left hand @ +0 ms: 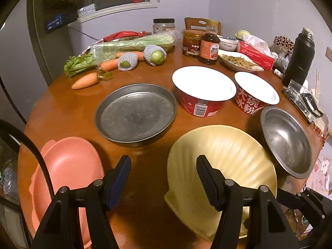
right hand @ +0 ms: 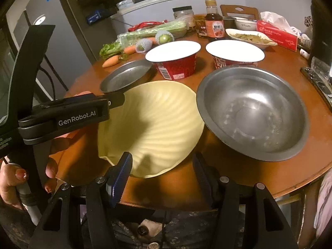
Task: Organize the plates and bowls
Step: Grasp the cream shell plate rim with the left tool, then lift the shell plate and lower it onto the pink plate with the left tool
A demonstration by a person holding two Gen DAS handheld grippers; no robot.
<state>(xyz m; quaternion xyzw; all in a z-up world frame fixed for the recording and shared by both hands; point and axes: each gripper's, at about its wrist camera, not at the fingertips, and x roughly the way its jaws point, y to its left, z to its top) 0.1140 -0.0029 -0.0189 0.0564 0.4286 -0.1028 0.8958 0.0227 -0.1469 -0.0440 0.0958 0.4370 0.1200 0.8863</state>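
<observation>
Both tools hover with jaws parted and nothing between them: the left gripper [left hand: 164, 166] above the wooden table [left hand: 145, 197], between the pink plastic dish [left hand: 68, 166] and the pale yellow shell-shaped plate [left hand: 228, 157]; the right gripper [right hand: 162, 161] at this plate's near edge. The steel bowl [right hand: 253, 112] touches or overlaps the yellow plate's rim. If the yellow plate is lifted carelessly, it may drag the steel bowl toward the flat grey metal plate [left hand: 136, 114] or the two red paper bowls [left hand: 204, 91].
</observation>
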